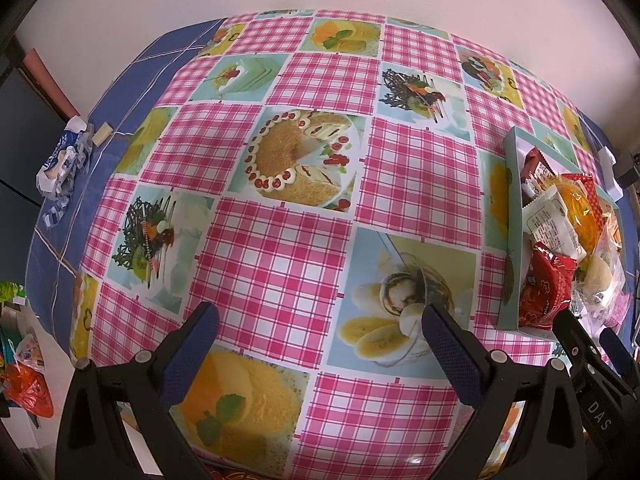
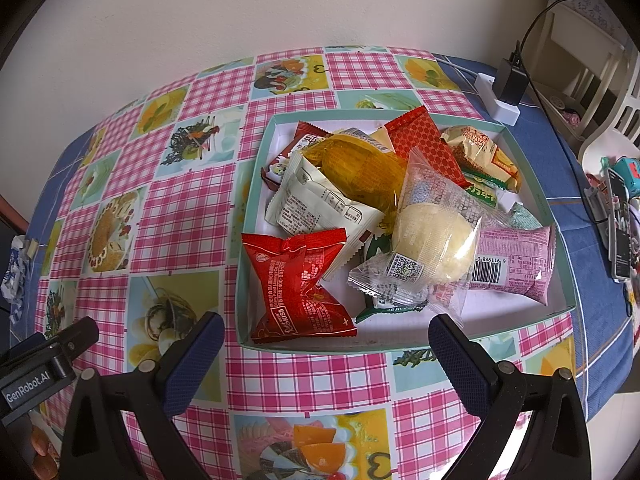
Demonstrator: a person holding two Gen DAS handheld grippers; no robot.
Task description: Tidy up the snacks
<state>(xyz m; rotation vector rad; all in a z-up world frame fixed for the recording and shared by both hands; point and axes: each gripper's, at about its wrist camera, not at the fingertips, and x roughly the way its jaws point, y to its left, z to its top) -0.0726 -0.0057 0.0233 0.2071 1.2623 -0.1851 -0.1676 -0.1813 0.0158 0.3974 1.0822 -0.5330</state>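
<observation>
Both tools hang over the desk with nothing between their fingers; the left tool point(image 1: 320, 332) has its jaws spread wide above bare pink-checked tablecloth point(image 1: 276, 248), and the right tool point(image 2: 326, 342) is likewise spread wide, its tips just short of the near wall of the box point(image 2: 256, 184). Seen from the right wrist, the pale green box sits at about 1 o'clock from the tool, filled with wrapped snacks; the red foil packet point(image 2: 300, 284) lies in the near-left corner at 11 o'clock, resting against the front wall; beside it, toward 12 o'clock, a clear-wrapped pale bun point(image 2: 434, 240) lies on top of the heap; a pink packet point(image 2: 516, 264) with a barcode lies at 2 o'clock against the right side; a white packet point(image 2: 316, 204) and an orange transparent packet point(image 2: 360, 172) sit further back, with a red honeycomb-patterned packet point(image 2: 424, 144) behind them. From the left wrist the same box point(image 1: 512, 200) stands at 3 o'clock, well apart from the left tool's tips, and the right tool point(image 1: 588, 340) shows at its near end; a crumpled blue-and-white wrapper point(image 1: 64, 160) lies at 9 o'clock near the desk's edge. A white power strip point(image 2: 496, 96) with a black plug sits beyond the box at 1 o'clock.
</observation>
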